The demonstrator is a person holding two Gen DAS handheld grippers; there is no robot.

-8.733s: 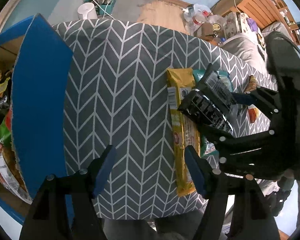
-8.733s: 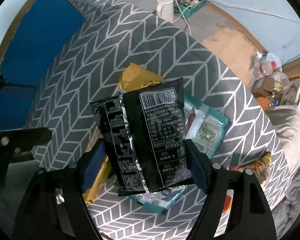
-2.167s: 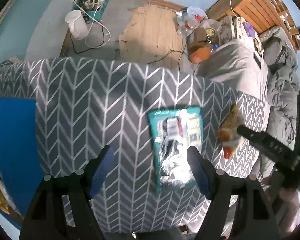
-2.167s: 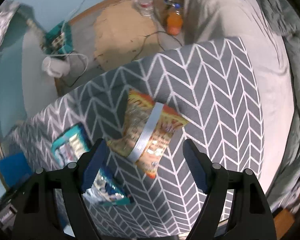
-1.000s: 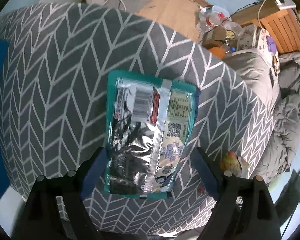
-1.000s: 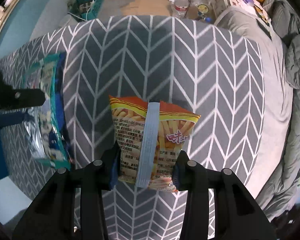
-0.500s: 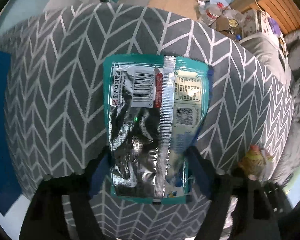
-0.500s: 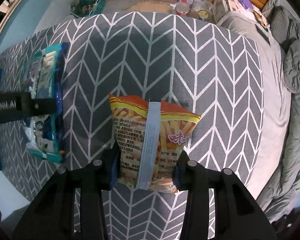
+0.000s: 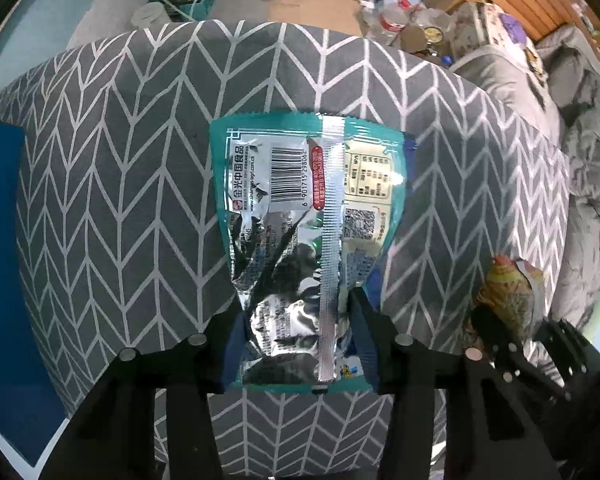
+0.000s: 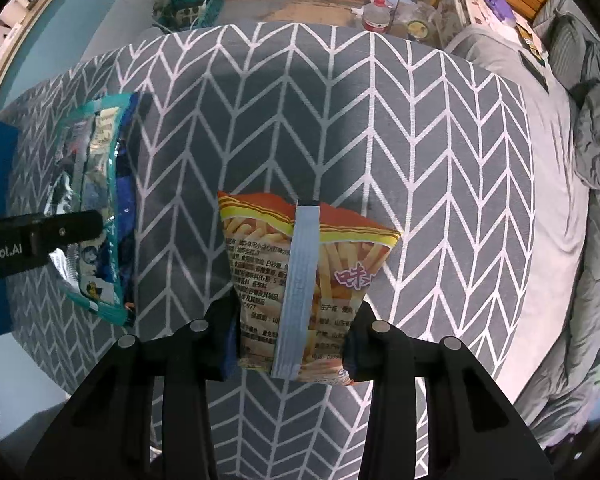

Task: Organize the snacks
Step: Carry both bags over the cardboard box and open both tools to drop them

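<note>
Your left claw (image 9: pixel 298 344) has just been closing and now pinches the lower end of the teal snack packet (image 9: pixel 308 216), which hangs clear above the chevron-cloth table (image 9: pixel 120 208). Your right claw (image 10: pixel 292 340) is clamped on the bottom of the orange fries bag (image 10: pixel 300 280), also lifted off the cloth. Both grips sit low on slack foil, so either pack could slide out or swing if you move sharply. The claws hang near each other; a hasty carry toward the blue box (image 9: pixel 0 280) risks a collision between them
</note>
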